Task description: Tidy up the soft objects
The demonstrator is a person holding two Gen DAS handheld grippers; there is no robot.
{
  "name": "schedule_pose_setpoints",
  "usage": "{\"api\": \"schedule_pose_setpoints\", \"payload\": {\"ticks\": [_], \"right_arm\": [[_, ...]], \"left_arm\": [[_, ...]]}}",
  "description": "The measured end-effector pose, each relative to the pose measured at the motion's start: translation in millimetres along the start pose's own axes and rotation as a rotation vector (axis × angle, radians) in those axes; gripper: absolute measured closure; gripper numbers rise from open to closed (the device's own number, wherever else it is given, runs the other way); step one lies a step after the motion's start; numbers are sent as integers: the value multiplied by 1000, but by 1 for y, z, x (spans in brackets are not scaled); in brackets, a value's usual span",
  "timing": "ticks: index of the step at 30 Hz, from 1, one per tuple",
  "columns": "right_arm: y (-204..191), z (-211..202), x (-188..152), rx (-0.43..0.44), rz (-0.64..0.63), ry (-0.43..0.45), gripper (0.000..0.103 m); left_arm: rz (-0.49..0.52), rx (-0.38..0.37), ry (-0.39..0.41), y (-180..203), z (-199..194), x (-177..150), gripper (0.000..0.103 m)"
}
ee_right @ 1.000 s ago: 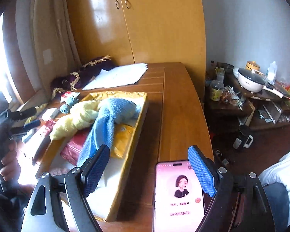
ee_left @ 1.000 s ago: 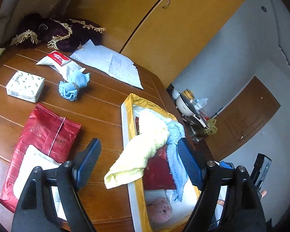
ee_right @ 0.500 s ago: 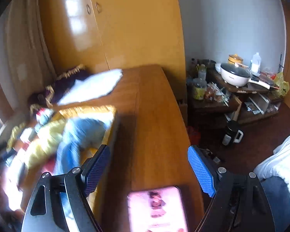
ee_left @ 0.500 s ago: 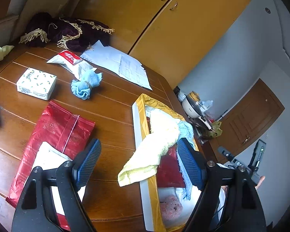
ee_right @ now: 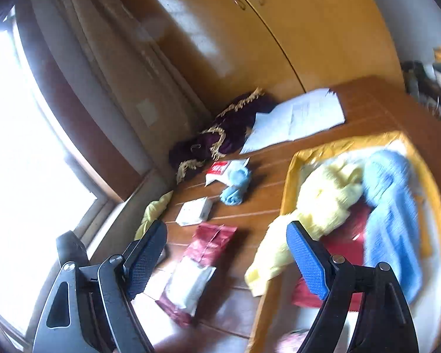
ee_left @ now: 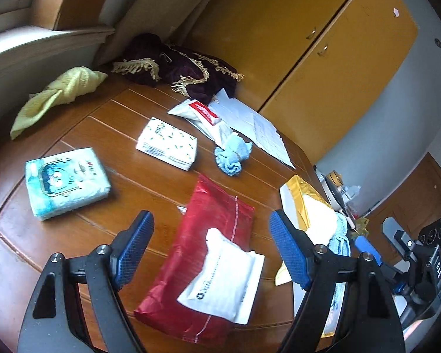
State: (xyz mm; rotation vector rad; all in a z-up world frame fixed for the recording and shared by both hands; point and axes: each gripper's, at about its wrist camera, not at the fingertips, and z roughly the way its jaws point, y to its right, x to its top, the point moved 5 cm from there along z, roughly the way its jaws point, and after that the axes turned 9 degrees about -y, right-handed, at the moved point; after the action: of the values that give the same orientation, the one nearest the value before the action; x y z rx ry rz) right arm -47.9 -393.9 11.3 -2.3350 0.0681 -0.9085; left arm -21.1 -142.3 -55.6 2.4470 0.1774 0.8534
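Both grippers empty, jaws spread wide, over the table.
Left gripper (ee_left: 211, 247) hangs above red pouch (ee_left: 208, 253) carrying a white packet (ee_left: 223, 282); right gripper (ee_right: 226, 260) faces the gold-rimmed tray (ee_right: 288, 188). Blue rolled cloth (ee_left: 233, 154) lies loose mid-table: likely light, limp; pinch the bunched middle. Polished wood table (ee_left: 126, 182), probably slick; yellow wardrobe (ee_left: 323, 44) behind.

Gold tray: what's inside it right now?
The gold tray holds a yellow towel spilling over its near rim, a blue towel beside it, and a red packet partly under both. Anything beneath these is covered.
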Motion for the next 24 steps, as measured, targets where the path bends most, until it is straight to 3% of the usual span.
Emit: {"api": "schedule_pose_setpoints", "payload": {"ticks": [2,8,13,24], "right_arm": [[-13,18,-17,31,16,-41,18],[-46,50,-54,0,-49,-119,18],[-56,61,-59,-16,-92,-145,18],[-47,72,-59,-16,-52,-185,17]], "left_arm": [[-15,6,5,-9,-4,-1,22],[-8,34,17,-21,-10,-3,22],[-34,32,22,-30,-16,-1,22],[-34,31,13,-30,-14,-3,22]]}}
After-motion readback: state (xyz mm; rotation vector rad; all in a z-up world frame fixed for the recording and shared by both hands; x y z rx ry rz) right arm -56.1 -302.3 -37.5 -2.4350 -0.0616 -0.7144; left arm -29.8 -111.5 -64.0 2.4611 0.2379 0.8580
